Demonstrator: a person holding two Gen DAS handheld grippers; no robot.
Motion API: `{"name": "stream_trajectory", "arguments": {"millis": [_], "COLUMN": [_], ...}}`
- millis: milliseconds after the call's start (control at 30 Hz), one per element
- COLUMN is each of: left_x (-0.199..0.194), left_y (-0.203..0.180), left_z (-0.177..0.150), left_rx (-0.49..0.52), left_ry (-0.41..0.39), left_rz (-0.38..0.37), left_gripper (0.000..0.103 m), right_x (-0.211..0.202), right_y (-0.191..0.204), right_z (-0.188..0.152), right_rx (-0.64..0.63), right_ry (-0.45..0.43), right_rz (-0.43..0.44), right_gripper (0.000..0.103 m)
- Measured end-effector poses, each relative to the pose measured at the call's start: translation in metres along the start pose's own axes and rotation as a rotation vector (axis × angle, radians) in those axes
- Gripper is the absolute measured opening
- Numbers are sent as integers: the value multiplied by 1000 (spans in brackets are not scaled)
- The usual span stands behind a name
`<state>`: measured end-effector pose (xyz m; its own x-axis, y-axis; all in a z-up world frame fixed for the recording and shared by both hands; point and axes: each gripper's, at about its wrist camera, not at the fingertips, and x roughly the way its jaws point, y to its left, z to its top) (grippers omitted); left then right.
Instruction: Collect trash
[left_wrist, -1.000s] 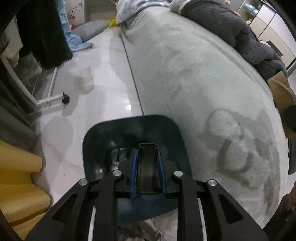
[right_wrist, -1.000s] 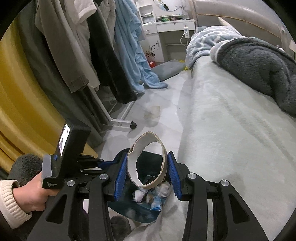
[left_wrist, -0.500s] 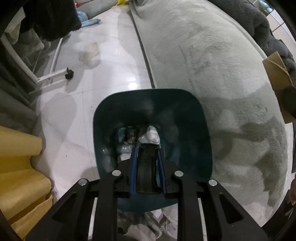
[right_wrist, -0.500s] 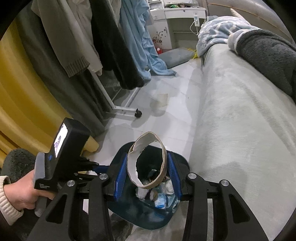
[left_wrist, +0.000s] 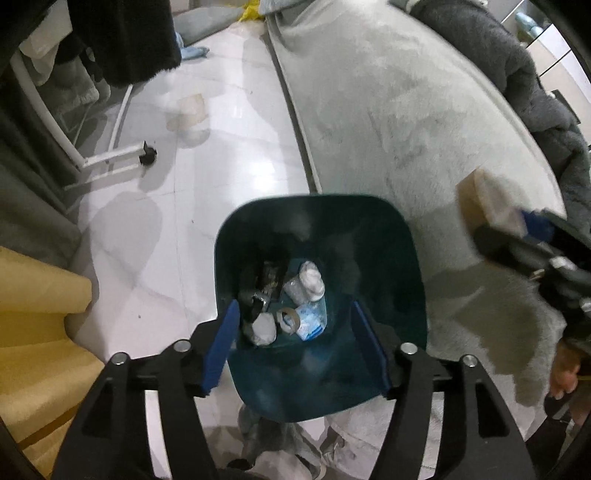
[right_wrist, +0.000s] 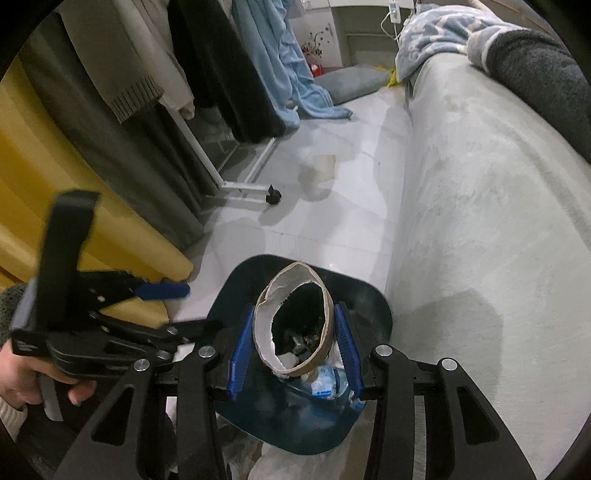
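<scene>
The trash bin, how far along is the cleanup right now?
Done: the bin already holds tissues, a wrapper and a dark strap; the left tool, its jaws just opened, hangs empty above them. In hand: the right tool is clamped on a cardboard ring over the bin. Left: drop the ring. A stained scrap remains on the floor.

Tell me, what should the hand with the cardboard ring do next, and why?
Probably open the right gripper. It is shut on the cardboard ring, right over the dark bin where other trash already lies, so letting go should drop it in.
</scene>
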<state>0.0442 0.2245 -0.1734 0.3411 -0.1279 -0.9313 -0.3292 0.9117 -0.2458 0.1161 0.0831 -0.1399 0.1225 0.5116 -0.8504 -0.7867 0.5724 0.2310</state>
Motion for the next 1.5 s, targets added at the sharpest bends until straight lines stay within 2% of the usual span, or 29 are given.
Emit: {"name": "stream_trajectory", "arguments": {"millis": [133,300,567,767,1000,1167,1267,1433,1500], "left_x": [-16,-35,-77,-112,-143,-156,-166,-178,-181], "left_y": [-2,-4,-15,-28,-56,-76,-84,-100,-105], "left_z": [3,9,15,15,7,-1,-5,-12,-16], "left_rx": [6,17,53,86,166,217,220,221,222], "left_ry": [-69,-153,-342,-486,-622,-674,-699,-747,-757], "left_rz": [-11,-1,22,48,58,72,51,48,48], "left_gripper": [74,77,86,94,96,97,98,99,99], "right_x": [12,23,30,27,-8,-56,-85,-133,-151], "right_y": [3,6,9,11,12,-5,-18,-34,-35], "right_z": [-4,-8,-11,-10,-3,2,2,-14,-23], "right_rx": [2,1,-5,-4,-11,1,37,66,72], "right_ry": [35,71,106,110,45,-73,-146,-257,-296], "right_rz": [-6,-8,-18,-31,-61,-121,-156,-233,-264], "right_gripper": [44,46,47,65,79,85,88,92,97]}}
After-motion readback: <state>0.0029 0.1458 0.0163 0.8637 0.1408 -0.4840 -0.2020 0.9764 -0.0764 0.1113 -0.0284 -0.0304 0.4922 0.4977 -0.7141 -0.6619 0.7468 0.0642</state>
